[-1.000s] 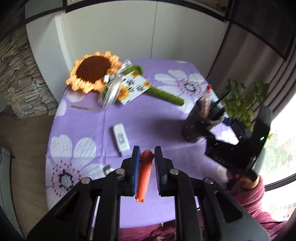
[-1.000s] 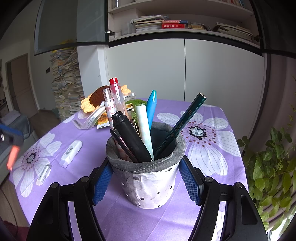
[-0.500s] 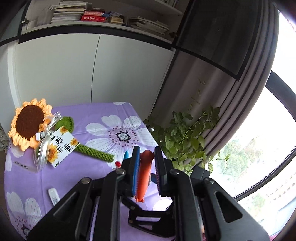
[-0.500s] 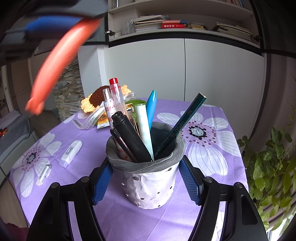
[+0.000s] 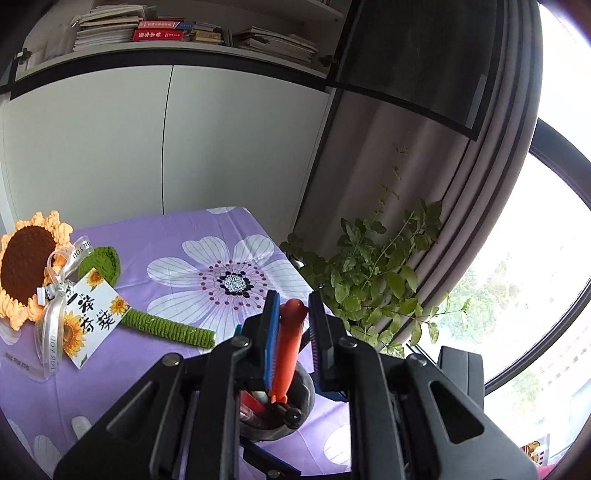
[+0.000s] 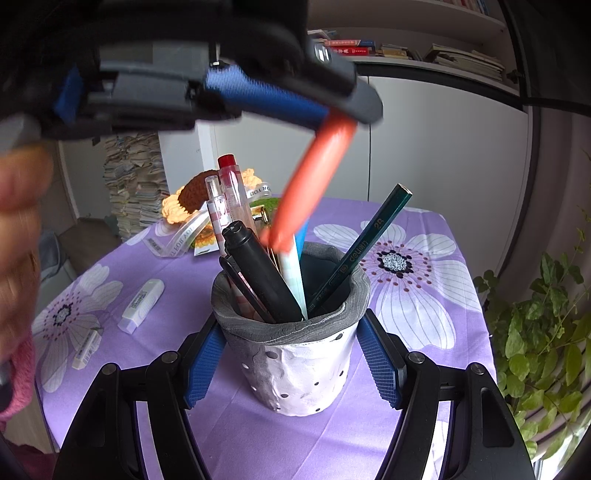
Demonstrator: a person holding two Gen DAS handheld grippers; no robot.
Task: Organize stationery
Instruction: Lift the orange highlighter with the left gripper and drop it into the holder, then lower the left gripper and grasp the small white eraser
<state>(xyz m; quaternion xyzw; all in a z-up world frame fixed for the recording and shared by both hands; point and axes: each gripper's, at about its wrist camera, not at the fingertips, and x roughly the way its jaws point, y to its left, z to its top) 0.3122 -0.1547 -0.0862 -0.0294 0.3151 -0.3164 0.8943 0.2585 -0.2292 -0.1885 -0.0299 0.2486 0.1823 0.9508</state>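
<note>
Right wrist view: purple flowered tablecloth [image 6: 424,424], spread beneath pen holder [image 6: 295,354]. Pen holder clamped by right gripper [image 6: 291,362]. Left gripper [image 6: 332,114], above the holder, closed on orange pen [image 6: 310,184]; pen's lower end was poised just over the holder's rim.

**Readable markings in your view**

You can read "2B" and "deli" on the dark green pencil [image 6: 364,245] standing in the pen holder [image 6: 295,354]. The clear ribbon [image 5: 51,332] on the crochet sunflower [image 5: 26,266] says "FOR YOU". The sunflower card [image 5: 90,317] carries large black Chinese characters. Print on the white correction tape [image 6: 142,304] and the red book spines [image 5: 159,31] is too small for you to make out.
</note>
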